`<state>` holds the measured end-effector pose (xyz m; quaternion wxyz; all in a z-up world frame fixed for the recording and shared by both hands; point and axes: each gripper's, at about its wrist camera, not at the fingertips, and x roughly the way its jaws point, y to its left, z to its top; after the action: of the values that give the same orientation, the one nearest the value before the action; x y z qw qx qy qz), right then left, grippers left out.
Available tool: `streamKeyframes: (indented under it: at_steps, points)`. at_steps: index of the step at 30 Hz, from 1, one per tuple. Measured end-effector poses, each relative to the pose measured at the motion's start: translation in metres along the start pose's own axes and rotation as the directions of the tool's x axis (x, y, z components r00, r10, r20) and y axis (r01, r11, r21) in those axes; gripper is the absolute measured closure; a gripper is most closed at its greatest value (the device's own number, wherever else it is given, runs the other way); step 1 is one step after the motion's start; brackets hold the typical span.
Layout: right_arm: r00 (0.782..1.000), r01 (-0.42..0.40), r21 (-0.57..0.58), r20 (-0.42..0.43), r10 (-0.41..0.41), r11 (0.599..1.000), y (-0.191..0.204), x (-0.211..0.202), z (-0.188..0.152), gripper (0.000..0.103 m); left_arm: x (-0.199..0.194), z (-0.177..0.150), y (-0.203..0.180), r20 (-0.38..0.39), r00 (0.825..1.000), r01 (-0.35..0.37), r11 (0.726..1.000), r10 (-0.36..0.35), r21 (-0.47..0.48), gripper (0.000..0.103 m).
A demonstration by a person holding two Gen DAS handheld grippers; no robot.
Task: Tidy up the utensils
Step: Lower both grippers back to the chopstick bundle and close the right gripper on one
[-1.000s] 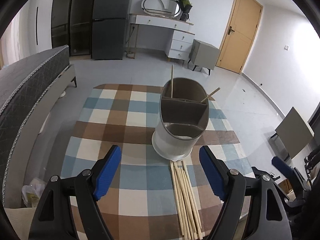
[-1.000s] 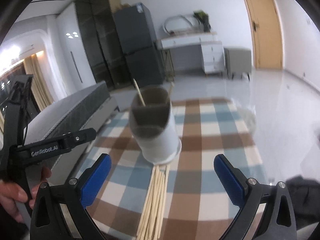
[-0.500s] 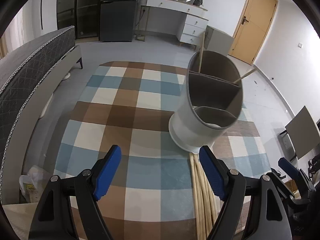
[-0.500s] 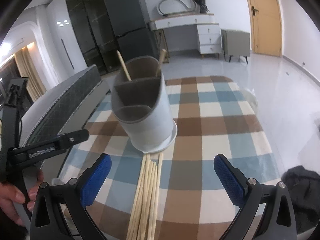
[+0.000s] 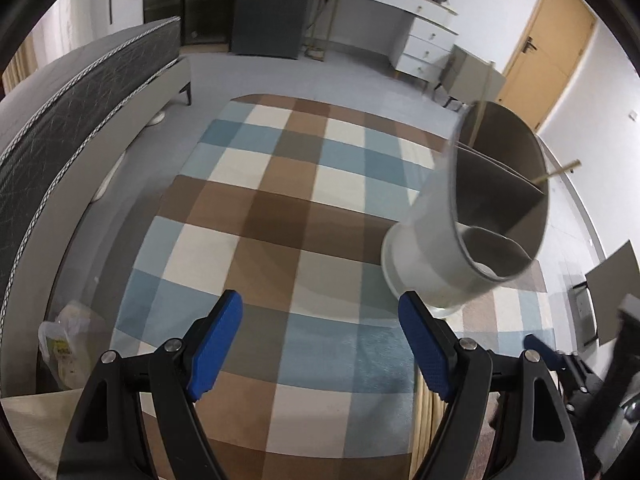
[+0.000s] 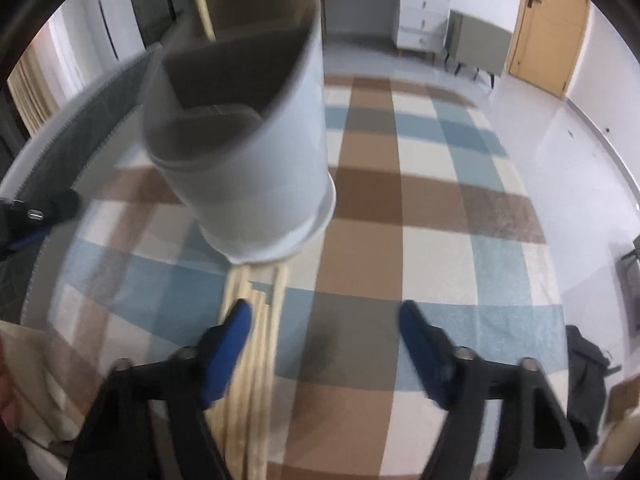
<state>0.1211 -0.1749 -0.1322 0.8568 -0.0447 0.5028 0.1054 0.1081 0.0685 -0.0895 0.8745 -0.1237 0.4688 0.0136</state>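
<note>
From the left wrist, the left gripper point(image 5: 320, 336) stood wide open and empty over the checked tablecloth point(image 5: 280, 208). The utensil holder point(image 5: 472, 224), white outside and grey inside with dividers, stood to its right with two chopsticks point(image 5: 558, 171) in its far compartment.

From the right wrist, the right gripper point(image 6: 324, 340) gaped, gripping nothing. The holder point(image 6: 248, 128) loomed ahead-left, the bundle of loose chopsticks point(image 6: 256, 344) lying by its base, beside the left fingertip point(image 6: 236, 320).

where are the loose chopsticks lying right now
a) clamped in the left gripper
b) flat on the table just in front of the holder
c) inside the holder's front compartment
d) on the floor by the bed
b: the loose chopsticks lie flat on the checked tablecloth, running from the holder base toward the open right gripper.
</note>
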Motion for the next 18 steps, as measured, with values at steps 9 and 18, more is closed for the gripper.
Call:
streamKeyframes:
  at_steps: [9,18]
  points:
    - [0.998,-0.015,-0.024,-0.054,0.013,1.000,0.010,0.029,0.009,0.052,0.009,0.004,0.011,-0.040,0.999,-0.002,0.999,-0.001,-0.054,0.027]
    - [0.997,-0.009,-0.041,-0.075,0.006,0.999,0.020,0.041,0.013,0.069,0.012,0.005,0.015,-0.054,0.998,-0.010,0.998,0.006,-0.068,0.027]
